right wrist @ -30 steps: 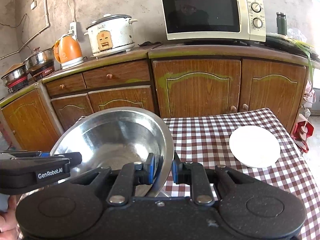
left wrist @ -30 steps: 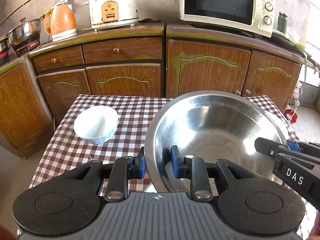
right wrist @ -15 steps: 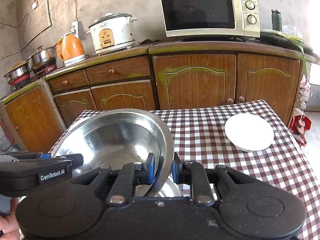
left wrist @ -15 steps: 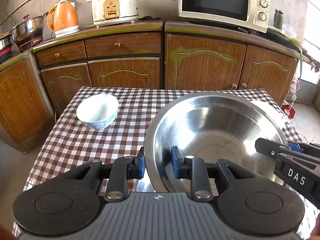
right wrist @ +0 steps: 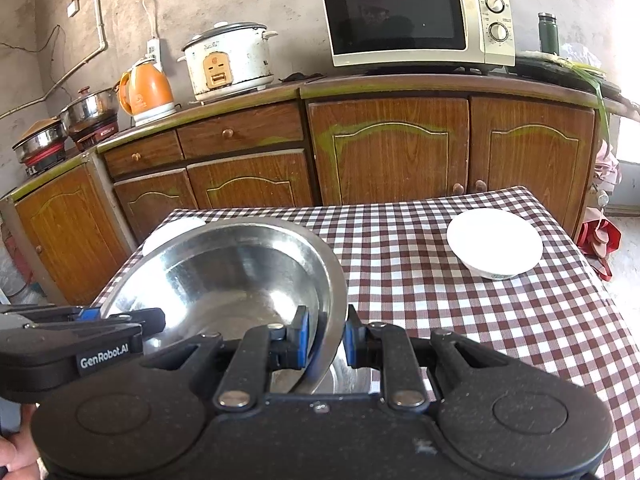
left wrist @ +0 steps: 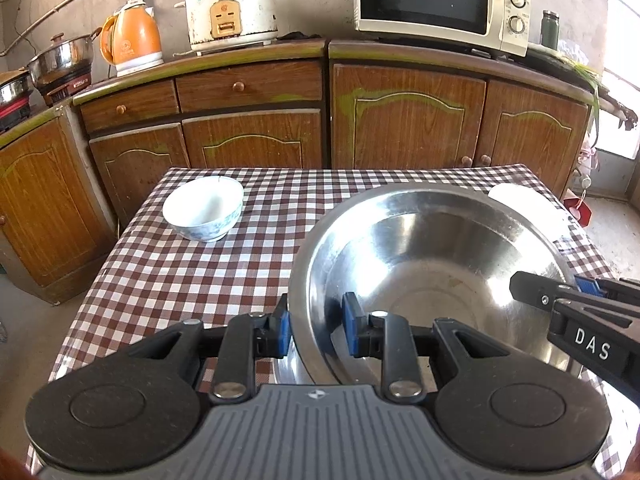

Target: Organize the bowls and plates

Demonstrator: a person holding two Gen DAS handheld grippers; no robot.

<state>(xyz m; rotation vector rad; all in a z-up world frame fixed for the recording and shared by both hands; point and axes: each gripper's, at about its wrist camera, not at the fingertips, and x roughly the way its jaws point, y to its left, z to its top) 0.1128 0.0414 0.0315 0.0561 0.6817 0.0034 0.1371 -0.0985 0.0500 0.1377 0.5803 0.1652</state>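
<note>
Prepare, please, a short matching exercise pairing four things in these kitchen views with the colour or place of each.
Things:
1. steel basin
2. kettle
3. microwave
4. white bowl

Descriptions:
A. orange, on the counter
B. standing alone on the checked cloth
C. rim gripped by both tools
D. cream, with two dials

Pairs: 1-C, 2-A, 3-D, 4-B

We see a red-and-white checked tablecloth [left wrist: 224, 264], shiny silver steel bowl [left wrist: 432, 248], white bowl [left wrist: 204, 208] with faint blue marks, white dish [right wrist: 494, 242], our black grippers' blue pads [left wrist: 285, 330], orange kettle [left wrist: 132, 42], brown wooden cabinets [left wrist: 408, 120].
</note>
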